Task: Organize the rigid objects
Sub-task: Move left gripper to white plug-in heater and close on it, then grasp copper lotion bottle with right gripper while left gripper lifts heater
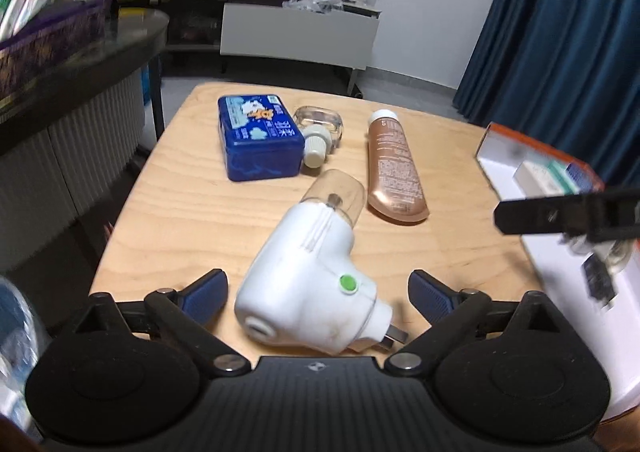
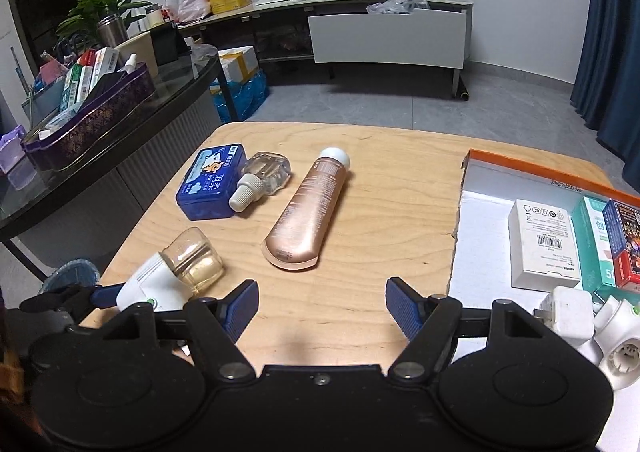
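My left tongs [image 1: 318, 294] are wide open. The white plug-in gadget [image 1: 308, 292] lies between their blue pads, but the pads do not press on it. It lies on its side near the near edge of the desk [image 1: 192, 212], with its clear bottle end pointing away from me. My right tongs [image 2: 322, 308] are open too, and nothing is in them. Only bare desk is below them.

Further out, in the middle of the desk, lies the gold tube [image 2: 306, 212]. Near the far left corner sits the blue tin [image 2: 212, 184], and a small clear bottle [image 2: 262, 178] with a white cap lies touching it.

At the right edge of the desk is the open box [image 2: 480, 236], white inside with an orange rim. In it I see a white carton [image 2: 542, 244], a green carton [image 2: 596, 244] and a dark colourful one [image 2: 624, 248] in a row. A white charger [image 2: 570, 314] and another white plug-in gadget [image 2: 618, 344] are at the box's near end.

So I think part of the job is done. Four things still wait on the desk: the gadget, the tube, the tin and the little bottle.
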Demonstrator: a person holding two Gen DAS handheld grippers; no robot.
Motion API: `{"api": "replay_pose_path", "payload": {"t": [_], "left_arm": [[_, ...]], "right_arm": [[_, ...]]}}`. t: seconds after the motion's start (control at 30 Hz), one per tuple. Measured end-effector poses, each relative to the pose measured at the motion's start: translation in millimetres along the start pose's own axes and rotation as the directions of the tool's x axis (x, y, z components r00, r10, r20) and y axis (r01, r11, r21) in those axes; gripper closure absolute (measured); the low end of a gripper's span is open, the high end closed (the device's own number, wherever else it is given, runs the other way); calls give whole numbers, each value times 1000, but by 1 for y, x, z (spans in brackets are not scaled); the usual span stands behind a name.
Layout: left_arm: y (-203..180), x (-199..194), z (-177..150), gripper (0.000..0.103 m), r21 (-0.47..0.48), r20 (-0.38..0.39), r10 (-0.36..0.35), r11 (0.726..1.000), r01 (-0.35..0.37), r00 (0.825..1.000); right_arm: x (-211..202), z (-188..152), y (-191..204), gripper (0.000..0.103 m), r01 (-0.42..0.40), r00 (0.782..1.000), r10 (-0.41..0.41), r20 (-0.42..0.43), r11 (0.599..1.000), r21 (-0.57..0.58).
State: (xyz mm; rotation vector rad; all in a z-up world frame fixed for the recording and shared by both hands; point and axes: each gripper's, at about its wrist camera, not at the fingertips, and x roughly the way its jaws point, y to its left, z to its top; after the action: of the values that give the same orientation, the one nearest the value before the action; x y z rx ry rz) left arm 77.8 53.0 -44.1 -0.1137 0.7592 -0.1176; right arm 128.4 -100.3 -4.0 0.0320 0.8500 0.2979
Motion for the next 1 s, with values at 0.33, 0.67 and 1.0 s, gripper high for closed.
{"api": "replay_pose_path", "payload": {"t": [0.33, 0.67, 1.0], "left_arm": [[-10, 0, -6, 30, 128, 26, 62, 990, -65, 998], [2, -13, 5, 30, 2, 101, 53, 999, -53, 993], [16, -18, 15, 30, -93, 157, 53, 995, -38, 986]], "right_arm": [[6, 0, 0, 19, 0, 1000, 0, -11, 1000, 9], [46, 16, 8, 19, -43, 996, 45, -72, 999, 29], [115, 60, 16, 19, 53, 997, -49, -53, 995, 79]]}}
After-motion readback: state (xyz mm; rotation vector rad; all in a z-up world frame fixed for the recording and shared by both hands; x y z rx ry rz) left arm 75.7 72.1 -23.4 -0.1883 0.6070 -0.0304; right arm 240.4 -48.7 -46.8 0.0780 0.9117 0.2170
